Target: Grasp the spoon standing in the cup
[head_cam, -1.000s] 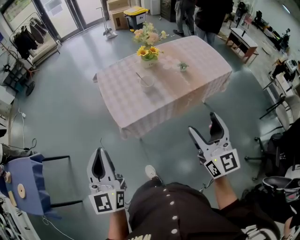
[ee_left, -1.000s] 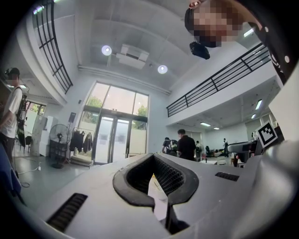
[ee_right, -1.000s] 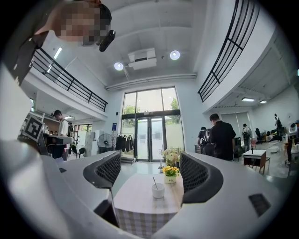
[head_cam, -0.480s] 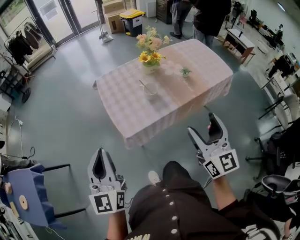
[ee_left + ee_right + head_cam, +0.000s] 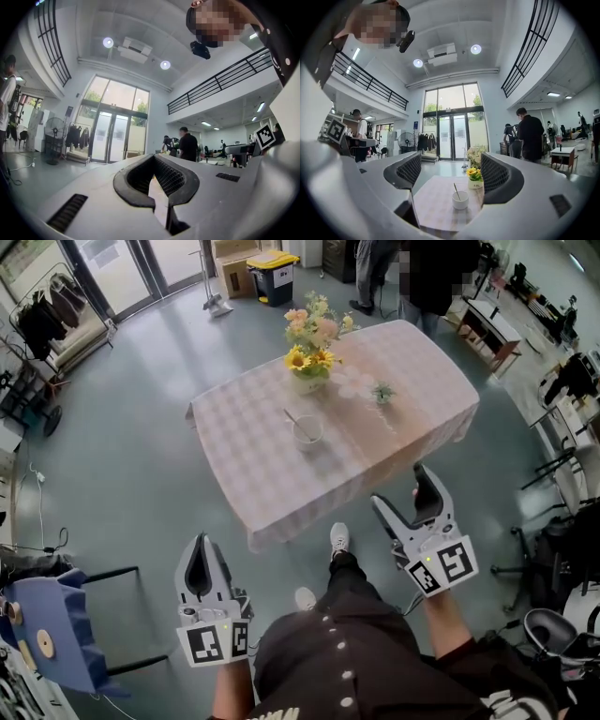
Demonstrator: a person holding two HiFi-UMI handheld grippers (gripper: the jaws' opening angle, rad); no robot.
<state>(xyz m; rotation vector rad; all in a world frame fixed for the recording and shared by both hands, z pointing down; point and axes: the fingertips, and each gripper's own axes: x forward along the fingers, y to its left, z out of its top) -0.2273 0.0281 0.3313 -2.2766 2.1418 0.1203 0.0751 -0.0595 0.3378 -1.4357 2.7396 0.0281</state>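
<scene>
- Ahead of me on the bench [image 5: 246, 432], well apart from both grippers, the cup [image 5: 307, 430] sits with the spoon [image 5: 292, 417] leaning in it, near the flowers [image 5: 314, 332]
- My right gripper [image 5: 405, 495] is spread wide and empty, the far-off cup framed between its jaws
- My left gripper [image 5: 200, 549] is pinched together on nothing
- No part of the grasp is done; I judge the whole approach and the closing on the spoon handle are left

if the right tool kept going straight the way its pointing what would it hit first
Nothing is close ahead of the open right tool. Its line runs to the cloth-covered table, where the white cup with the spoon sits between the jaws. It would probably meet the table's near edge first, though depth is unclear.
</scene>
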